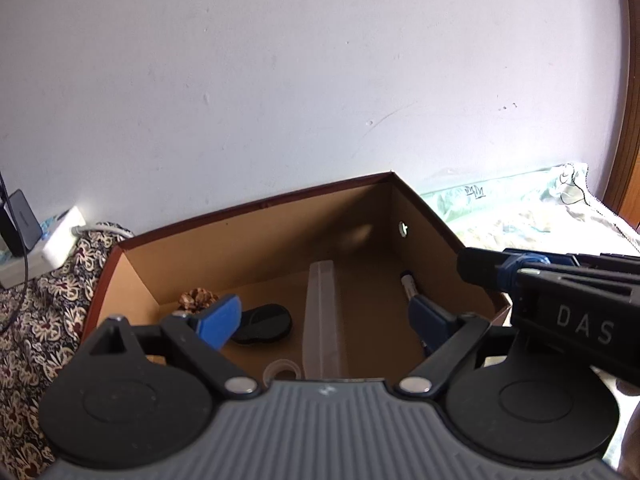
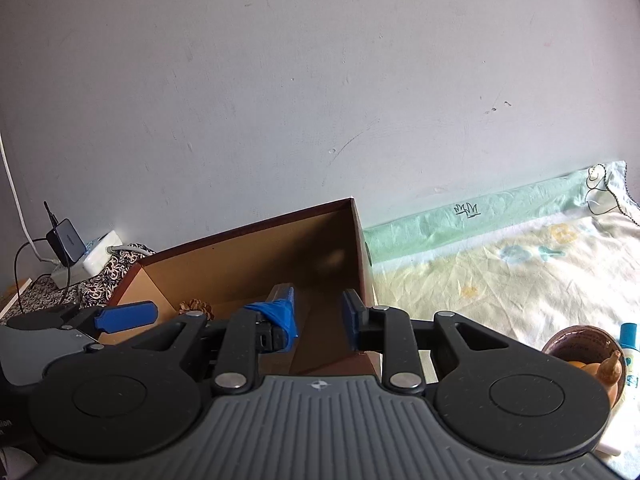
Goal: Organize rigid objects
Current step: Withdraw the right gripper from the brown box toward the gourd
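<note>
An open brown cardboard box (image 1: 256, 236) lies on the bed against the wall. Inside it I see a pine cone (image 1: 197, 299), a black oval object (image 1: 265, 323), a long translucent plastic piece (image 1: 322, 316), a small clear ring (image 1: 282, 371) and a marker (image 1: 409, 285) by the right wall. My left gripper (image 1: 326, 320) is open and empty above the box's near side. My right gripper (image 2: 318, 320) is open and empty at the box's (image 2: 256, 248) right near corner; its body shows in the left wrist view (image 1: 560, 304). The pine cone (image 2: 196, 306) also shows in the right wrist view.
A pale printed sheet (image 2: 500, 276) covers the bed to the right. A brown bowl (image 2: 584, 356) with yellowish items and a white bottle with blue cap (image 2: 629, 348) sit at the far right. Chargers and cables (image 2: 76, 248) lie left on a patterned cloth (image 1: 36, 320).
</note>
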Tool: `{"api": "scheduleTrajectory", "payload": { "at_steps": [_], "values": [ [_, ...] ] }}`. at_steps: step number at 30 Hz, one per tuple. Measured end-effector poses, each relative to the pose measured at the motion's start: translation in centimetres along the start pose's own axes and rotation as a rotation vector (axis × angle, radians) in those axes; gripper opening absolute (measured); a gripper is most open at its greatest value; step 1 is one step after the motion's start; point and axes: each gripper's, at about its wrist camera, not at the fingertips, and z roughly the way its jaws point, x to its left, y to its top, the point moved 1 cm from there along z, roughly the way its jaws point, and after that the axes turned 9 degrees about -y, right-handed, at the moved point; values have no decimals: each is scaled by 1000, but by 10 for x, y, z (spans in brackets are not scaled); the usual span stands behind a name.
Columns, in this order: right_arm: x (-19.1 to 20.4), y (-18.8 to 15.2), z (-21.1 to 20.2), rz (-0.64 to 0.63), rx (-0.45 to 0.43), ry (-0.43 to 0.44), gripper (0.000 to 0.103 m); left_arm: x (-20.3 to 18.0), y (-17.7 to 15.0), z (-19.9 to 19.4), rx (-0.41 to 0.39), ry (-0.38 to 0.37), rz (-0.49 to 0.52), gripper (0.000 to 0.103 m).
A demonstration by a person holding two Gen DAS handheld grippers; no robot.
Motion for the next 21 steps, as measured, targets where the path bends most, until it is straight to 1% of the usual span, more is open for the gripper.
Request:
{"api": "scheduleTrajectory", "payload": {
  "at_steps": [15, 21],
  "values": [
    [-12, -4, -40, 25, -25, -45, 10, -26, -3, -27, -37, -63, 57, 90],
    [-20, -9, -54, 40, -20, -58, 11, -39, -8, -37, -44, -102, 85, 90]
  ]
}}
